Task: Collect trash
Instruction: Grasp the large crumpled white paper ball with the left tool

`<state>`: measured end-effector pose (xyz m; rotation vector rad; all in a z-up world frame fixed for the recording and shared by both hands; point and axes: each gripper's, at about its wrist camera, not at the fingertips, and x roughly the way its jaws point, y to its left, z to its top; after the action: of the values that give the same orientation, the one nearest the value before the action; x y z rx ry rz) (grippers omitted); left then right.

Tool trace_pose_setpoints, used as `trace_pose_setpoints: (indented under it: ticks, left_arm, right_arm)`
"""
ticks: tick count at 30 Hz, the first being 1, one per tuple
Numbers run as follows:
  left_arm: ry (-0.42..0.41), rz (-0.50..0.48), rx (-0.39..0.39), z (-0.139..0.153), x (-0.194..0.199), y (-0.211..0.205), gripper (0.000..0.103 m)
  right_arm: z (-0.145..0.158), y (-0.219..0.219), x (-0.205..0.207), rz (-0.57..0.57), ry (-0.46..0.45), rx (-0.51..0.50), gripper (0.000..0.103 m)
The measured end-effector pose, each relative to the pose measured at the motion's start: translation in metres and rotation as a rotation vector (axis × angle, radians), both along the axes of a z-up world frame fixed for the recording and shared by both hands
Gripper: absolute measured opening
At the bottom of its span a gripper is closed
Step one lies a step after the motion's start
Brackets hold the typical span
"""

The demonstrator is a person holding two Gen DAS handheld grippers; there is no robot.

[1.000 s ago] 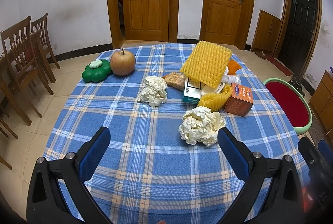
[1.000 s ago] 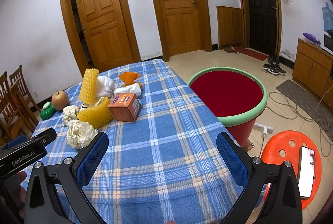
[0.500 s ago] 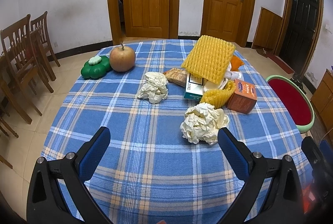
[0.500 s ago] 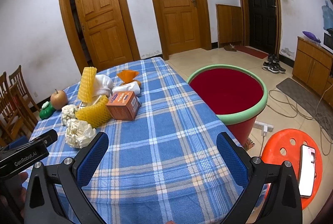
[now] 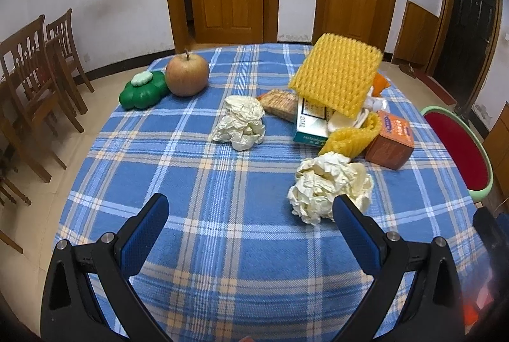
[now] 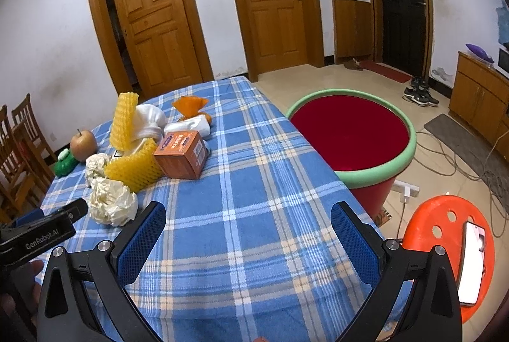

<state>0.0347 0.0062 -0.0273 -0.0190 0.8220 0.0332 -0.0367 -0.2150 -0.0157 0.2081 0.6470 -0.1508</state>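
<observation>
With my left gripper [image 5: 248, 211] spread wide and empty, the nearest crumpled paper ball [image 5: 327, 188] sits on the table [image 5: 222, 183] by its right finger, so closing off-centre could nudge it away.

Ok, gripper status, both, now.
Left gripper: open, holding nothing, near the crumpled paper ball.
Right gripper: open, holding nothing, over the tablecloth.

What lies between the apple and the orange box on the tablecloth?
In the left wrist view, between the apple and orange box lie a crumpled paper ball, snack packet and teal carton.
</observation>
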Motion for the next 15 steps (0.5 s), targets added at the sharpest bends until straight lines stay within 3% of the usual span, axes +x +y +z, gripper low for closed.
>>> trace_pose_setpoints:
  ticks: [5, 15]
  left_arm:
    - [0.042, -0.005, -0.019, -0.009, 0.011, -0.001, 0.099]
    - [0.073, -0.108, -0.069, -0.015, 0.028, -0.024, 0.096]
  right_arm:
    - [-0.002, -0.003, 0.016, 0.023, 0.021, 0.016, 0.103]
    - [-0.003, -0.007, 0.044, 0.063, 0.059, 0.034, 0.103]
